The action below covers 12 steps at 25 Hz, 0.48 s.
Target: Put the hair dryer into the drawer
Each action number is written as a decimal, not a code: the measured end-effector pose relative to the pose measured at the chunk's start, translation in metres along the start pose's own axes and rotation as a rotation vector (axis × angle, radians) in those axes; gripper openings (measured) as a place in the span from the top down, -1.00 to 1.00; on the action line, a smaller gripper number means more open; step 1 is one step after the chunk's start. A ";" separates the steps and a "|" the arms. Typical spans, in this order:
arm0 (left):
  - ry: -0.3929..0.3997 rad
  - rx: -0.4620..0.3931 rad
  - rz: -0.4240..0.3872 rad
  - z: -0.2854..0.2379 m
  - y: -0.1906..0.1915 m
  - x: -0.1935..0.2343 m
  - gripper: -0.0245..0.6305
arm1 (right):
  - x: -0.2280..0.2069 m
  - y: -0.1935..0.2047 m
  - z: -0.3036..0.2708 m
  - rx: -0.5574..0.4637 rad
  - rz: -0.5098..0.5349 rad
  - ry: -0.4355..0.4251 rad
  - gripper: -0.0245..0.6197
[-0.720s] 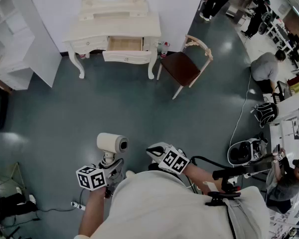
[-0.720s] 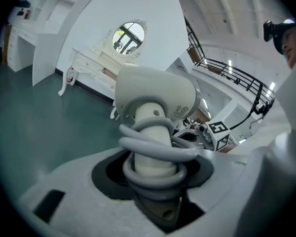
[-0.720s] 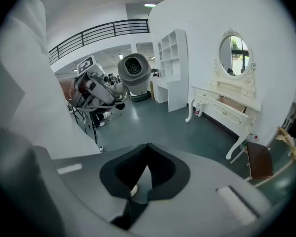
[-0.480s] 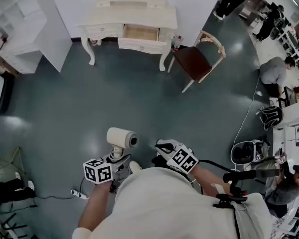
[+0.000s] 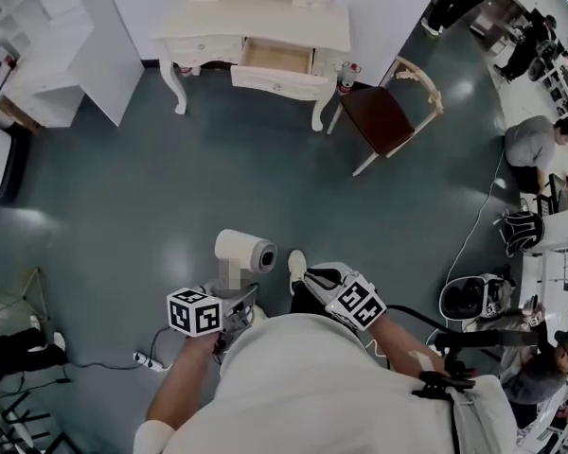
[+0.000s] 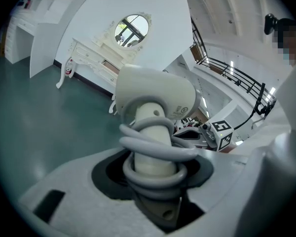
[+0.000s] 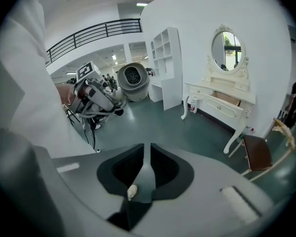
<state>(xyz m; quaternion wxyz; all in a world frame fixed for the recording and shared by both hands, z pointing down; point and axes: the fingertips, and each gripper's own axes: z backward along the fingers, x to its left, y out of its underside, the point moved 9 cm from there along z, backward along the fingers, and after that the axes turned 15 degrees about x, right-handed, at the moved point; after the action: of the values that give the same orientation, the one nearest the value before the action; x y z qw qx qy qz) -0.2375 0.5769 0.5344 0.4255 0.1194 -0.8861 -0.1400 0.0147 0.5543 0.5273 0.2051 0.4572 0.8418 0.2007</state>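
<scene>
Hair dryer (image 5: 244,251), in left claw (image 5: 226,299) (drawer (image 5: 273,79) open)

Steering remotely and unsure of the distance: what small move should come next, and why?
Probably step forward toward the dressing table: the left gripper has its jaws on the hair dryer, the drawer stands open, but a stretch of floor lies between them.

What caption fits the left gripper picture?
Left gripper clamps the cord-wrapped hair dryer by its handle, white dressing table ahead.

Teal floor (image 5: 123,216), cream dressing table (image 5: 265,22) (oval mirror (image 7: 225,50) above), brown-seated chair (image 5: 383,116)
</scene>
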 end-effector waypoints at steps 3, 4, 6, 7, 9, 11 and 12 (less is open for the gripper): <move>-0.016 -0.008 0.008 -0.021 -0.041 -0.007 0.24 | -0.049 -0.009 0.006 -0.029 0.009 0.012 0.65; -0.026 -0.007 0.003 -0.028 -0.057 -0.009 0.24 | -0.067 -0.013 0.009 -0.042 0.008 0.016 0.60; -0.046 -0.008 -0.009 -0.041 -0.091 -0.012 0.24 | -0.102 -0.019 0.013 -0.058 0.006 0.023 0.58; -0.054 -0.010 -0.013 -0.047 -0.107 -0.013 0.24 | -0.118 -0.021 0.016 -0.064 0.005 0.026 0.56; -0.071 -0.013 -0.017 -0.060 -0.135 -0.016 0.24 | -0.148 -0.022 0.020 -0.080 0.008 0.028 0.54; -0.088 -0.018 -0.019 -0.073 -0.159 -0.017 0.24 | -0.176 -0.020 0.024 -0.094 0.015 0.029 0.50; -0.093 -0.023 -0.019 -0.080 -0.171 -0.018 0.24 | -0.190 -0.018 0.025 -0.094 0.015 0.031 0.50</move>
<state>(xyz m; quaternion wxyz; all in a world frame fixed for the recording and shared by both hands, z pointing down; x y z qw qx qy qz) -0.1478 0.4120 0.5093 0.3838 0.1162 -0.9021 -0.1594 0.1108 0.3872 0.5275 0.2121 0.4501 0.8310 0.2486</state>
